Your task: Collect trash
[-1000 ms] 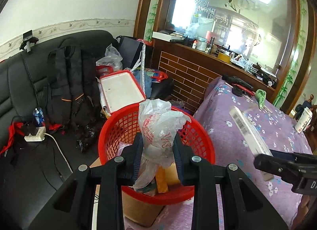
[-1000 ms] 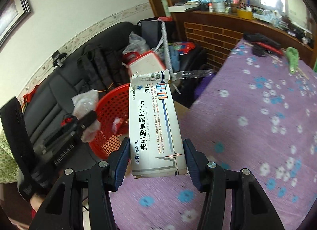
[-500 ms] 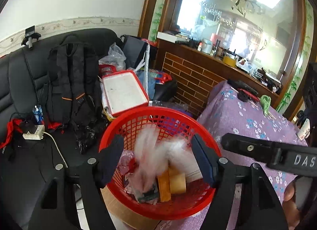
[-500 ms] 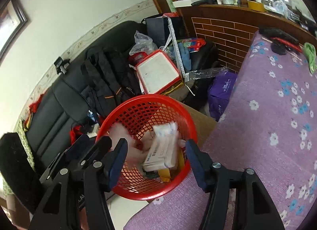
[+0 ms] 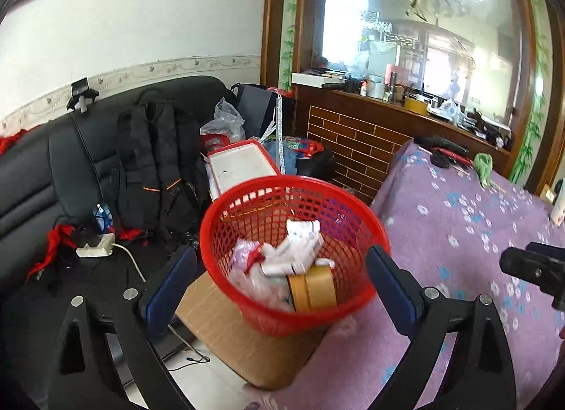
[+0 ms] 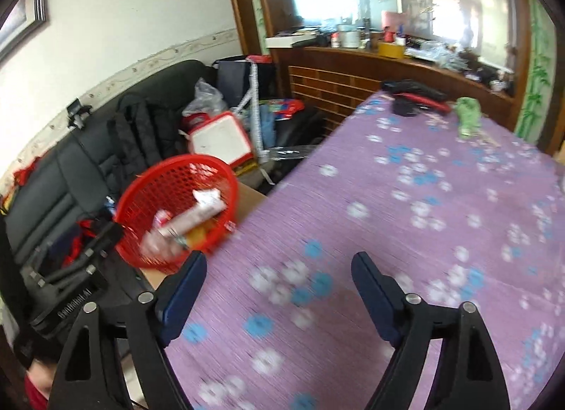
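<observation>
Spreading wide with nothing between its pads, the left gripper (image 5: 280,283) is opening in front of the red mesh basket (image 5: 247,298), where the white medicine box (image 5: 300,247) and crumpled plastic bag (image 5: 243,261) lie beside tape rolls (image 5: 312,290). The right gripper (image 6: 279,291) is likewise opening, empty, over the purple floral tablecloth (image 6: 441,205), the basket off to its left.

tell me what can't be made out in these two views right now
- Bottom of the red basket: left wrist view, covered by the white medicine box, crumpled plastic and tape rolls.
- Print on that box: both views, too small and blurred.
- Near tablecloth: right wrist view, smeared by motion.
- Items on the wooden ledge: too small against window glare.
- White object on the table: left wrist view, cut off by the right edge.
</observation>
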A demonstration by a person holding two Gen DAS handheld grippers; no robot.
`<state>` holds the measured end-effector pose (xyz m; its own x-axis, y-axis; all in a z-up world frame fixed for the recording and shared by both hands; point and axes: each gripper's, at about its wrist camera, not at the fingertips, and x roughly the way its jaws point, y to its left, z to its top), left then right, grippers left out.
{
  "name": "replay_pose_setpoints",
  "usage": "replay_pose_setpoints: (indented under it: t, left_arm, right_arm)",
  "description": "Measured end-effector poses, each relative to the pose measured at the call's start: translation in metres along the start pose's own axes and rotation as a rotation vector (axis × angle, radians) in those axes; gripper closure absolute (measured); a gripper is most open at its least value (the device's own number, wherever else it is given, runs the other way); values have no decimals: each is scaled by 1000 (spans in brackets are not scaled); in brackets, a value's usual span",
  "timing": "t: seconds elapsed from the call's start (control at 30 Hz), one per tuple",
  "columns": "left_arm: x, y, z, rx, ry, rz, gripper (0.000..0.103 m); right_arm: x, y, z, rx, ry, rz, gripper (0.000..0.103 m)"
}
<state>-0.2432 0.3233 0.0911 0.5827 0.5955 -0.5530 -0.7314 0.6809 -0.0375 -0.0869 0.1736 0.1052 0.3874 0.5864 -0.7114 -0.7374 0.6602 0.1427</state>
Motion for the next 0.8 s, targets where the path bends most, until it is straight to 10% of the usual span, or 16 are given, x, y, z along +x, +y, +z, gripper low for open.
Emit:
replay_pose_setpoints:
  t: [0.8]
  left_arm:
    - [-85,-114,-78,244,-24,-65,2]
  right_arm:
    - [-113,-63,-129,109,-117,-235,8]
